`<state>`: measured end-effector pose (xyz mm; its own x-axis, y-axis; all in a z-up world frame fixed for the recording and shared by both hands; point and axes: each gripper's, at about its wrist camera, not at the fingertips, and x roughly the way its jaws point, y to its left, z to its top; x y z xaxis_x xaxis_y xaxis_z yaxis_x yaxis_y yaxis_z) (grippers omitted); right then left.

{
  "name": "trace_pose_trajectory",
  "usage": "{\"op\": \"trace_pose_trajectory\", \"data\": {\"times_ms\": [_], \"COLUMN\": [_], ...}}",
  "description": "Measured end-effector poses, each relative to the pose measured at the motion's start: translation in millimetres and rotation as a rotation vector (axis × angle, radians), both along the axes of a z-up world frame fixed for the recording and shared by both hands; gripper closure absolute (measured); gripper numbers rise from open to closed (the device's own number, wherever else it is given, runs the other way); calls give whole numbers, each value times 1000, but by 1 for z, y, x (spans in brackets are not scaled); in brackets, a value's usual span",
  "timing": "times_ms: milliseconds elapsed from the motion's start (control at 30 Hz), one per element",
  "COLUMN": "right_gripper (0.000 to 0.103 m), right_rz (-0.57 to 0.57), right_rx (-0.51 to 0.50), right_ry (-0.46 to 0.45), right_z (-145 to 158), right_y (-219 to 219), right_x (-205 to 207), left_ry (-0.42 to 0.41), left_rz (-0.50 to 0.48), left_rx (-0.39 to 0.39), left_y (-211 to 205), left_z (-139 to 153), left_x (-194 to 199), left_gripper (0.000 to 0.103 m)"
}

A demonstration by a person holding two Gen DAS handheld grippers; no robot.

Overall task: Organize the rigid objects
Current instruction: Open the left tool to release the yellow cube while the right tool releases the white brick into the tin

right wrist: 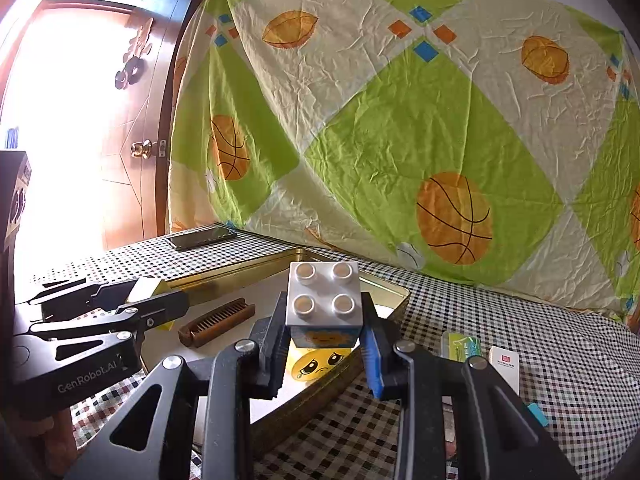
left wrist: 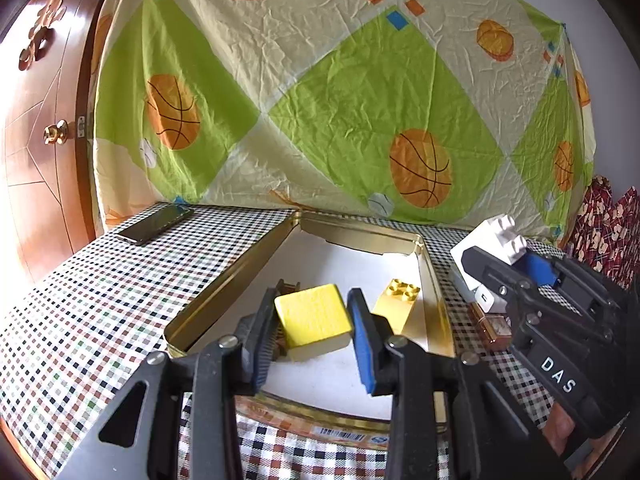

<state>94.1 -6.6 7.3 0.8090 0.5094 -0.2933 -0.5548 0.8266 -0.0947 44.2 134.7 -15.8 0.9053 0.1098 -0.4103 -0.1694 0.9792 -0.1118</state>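
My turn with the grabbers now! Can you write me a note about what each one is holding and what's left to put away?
Left gripper: shut on the yellow block, over the gold tin.
Right gripper: shut on the white studded brick, at the tin's edge.
Done: yellow studded brick and brown comb lie in the tin.
Left: put both held pieces in; small packets remain on the checked cloth.
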Motion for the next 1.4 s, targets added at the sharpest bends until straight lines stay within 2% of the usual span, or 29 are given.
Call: {"op": "trace_pose_trajectory", "data": {"times_ms": [100,533,767,1000,1100,1167,1200,1233,1267,1333,1400], "right_gripper": [69,69,69,69,69,66,56,49,48,43,39], "right_rz": [5,31,46,61,71,80,74,68,70,72,53], "right_rx": [-2,-43,-63,-102,-120,-132,-134,-129,-117,-94,-75], "right_ry": [14,74,174,248,270,285,279,273,274,273,248], "right_z": [3,11,6,-4,-8,-11,-11,-11,-11,-9,-6], "right_y": [4,26,39,50,57,63,64,64,61,54,41], "right_x": [7,37,63,81,86,88,88,88,87,84,75], "left_ry": [3,83,148,217,238,255,258,258,252,233,196], "left_rz": [14,17,-21,-69,-63,-52,-49,-34,-26,-8,15], "left_rx": [36,60,18,18,40,38,35,41,44,37,26], "left_y": [0,21,33,33,34,36,37,39,40,44,44], "left_z": [4,5,10,13,12,11,10,11,11,12,14], "left_x": [4,34,54,76,85,91,92,92,90,84,74], "left_gripper": [69,69,69,69,69,68,68,66,62,47,29]}}
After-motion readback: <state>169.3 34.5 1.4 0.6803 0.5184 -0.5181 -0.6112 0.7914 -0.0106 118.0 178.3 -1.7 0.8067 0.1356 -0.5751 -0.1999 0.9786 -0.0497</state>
